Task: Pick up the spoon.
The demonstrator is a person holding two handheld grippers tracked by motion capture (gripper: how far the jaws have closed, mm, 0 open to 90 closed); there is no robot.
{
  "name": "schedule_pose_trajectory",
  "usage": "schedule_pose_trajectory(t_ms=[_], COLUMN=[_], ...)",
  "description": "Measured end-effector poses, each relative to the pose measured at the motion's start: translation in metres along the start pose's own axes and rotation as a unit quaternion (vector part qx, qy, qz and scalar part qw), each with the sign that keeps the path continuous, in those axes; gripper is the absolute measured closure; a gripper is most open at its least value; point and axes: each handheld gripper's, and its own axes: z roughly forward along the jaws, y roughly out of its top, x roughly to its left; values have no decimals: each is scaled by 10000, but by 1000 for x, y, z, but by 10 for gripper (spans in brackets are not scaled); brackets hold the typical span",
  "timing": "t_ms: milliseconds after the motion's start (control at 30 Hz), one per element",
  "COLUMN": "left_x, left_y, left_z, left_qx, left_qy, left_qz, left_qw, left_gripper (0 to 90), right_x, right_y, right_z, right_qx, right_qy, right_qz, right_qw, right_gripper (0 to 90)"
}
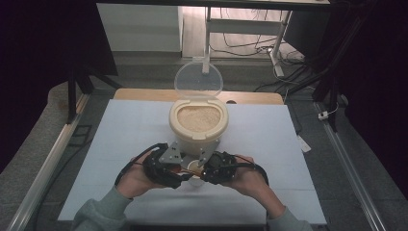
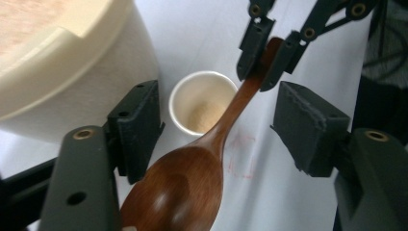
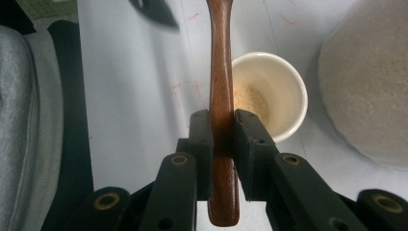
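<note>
Right gripper (image 3: 222,130) clamped on wooden spoon (image 3: 221,86) handle, over small cup (image 3: 269,96). Left gripper (image 2: 216,130) jaws apart around spoon bowl, not touching. Rice container (image 1: 198,126) just behind; bare table (image 1: 120,134) at both sides.

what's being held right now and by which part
The right tool is shut on the wooden spoon, gripping its handle near the end. The left tool stands open around the spoon's neck, pads not touching it.

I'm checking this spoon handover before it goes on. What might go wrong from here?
The left hand-held gripper stands open around the spoon bowl, so closing off-centre may twist the spoon in the right hand-held gripper. The small cup beneath sits close enough to tip, spilling its grains.
</note>
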Motion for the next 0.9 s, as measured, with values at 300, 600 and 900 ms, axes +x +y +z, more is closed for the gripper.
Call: schedule_pose_trajectory(t_ms=[300, 600, 900], left_x=[-5, -2, -5], left_y=[3, 3, -5], left_z=[11, 14, 24], left_qx=[616, 1005, 1023], left_qy=[-144, -244, -483], left_qz=[304, 607, 652], left_qw=[9975, 9928, 9914], left_gripper=[494, 612, 747], right_x=[4, 12, 9], right_y=[7, 11, 10], right_z=[2, 2, 0], right_qx=[134, 15, 16], right_qy=[22, 51, 188], right_qz=[-97, 11, -482], right_qw=[9999, 10000, 9987], right_gripper=[782, 782, 780])
